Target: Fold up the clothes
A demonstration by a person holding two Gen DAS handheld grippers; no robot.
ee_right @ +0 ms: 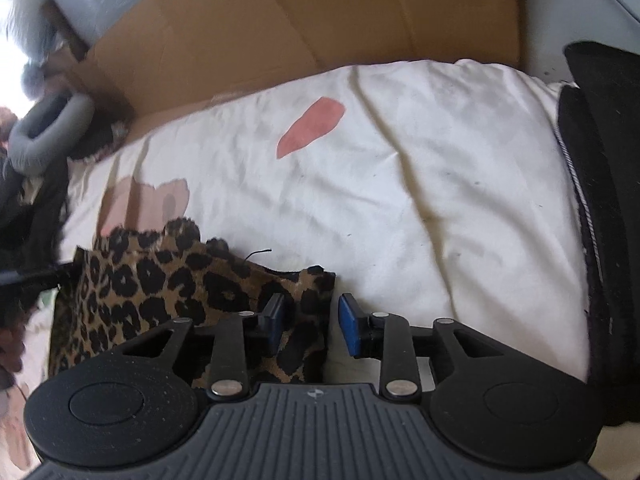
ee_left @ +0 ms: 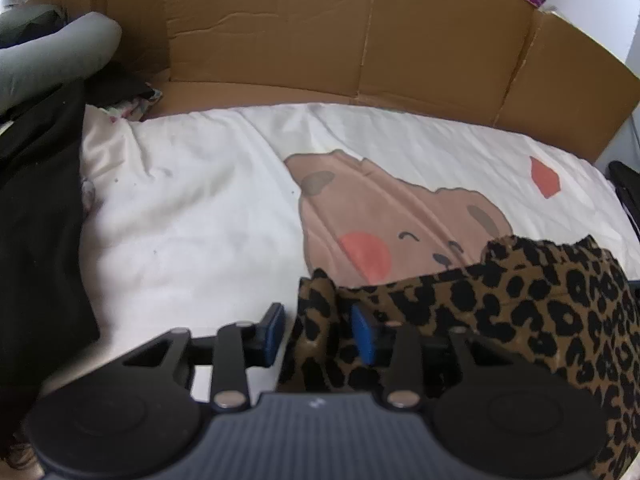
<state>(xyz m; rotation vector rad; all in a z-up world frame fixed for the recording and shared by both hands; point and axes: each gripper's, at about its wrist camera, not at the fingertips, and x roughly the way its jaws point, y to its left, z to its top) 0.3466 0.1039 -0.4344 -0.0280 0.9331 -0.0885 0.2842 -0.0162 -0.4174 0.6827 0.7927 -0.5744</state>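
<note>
Below, each view in turn.
Left wrist view, garment: leopard-print garment (ee_left: 520,304) lies bunched on the white bedsheet (ee_left: 192,216), at the near right, partly over the printed bear.
Left wrist view, gripper: left gripper (ee_left: 320,332) has its jaws parted, a narrow upright fold of the cloth standing between the blue pads; no squeeze on the fabric shows, so it reads as released.
Right wrist view, garment: the same cloth at the near left, one corner reaching between the fingers.
Right wrist view, gripper: right gripper (ee_right: 310,326) spread, not clenched; its left pad rests over the cloth.
Handling (judged): thin, light, limp; it will sag and crease freely.
Hold (judged): corners or hem edge, one per gripper.
</note>
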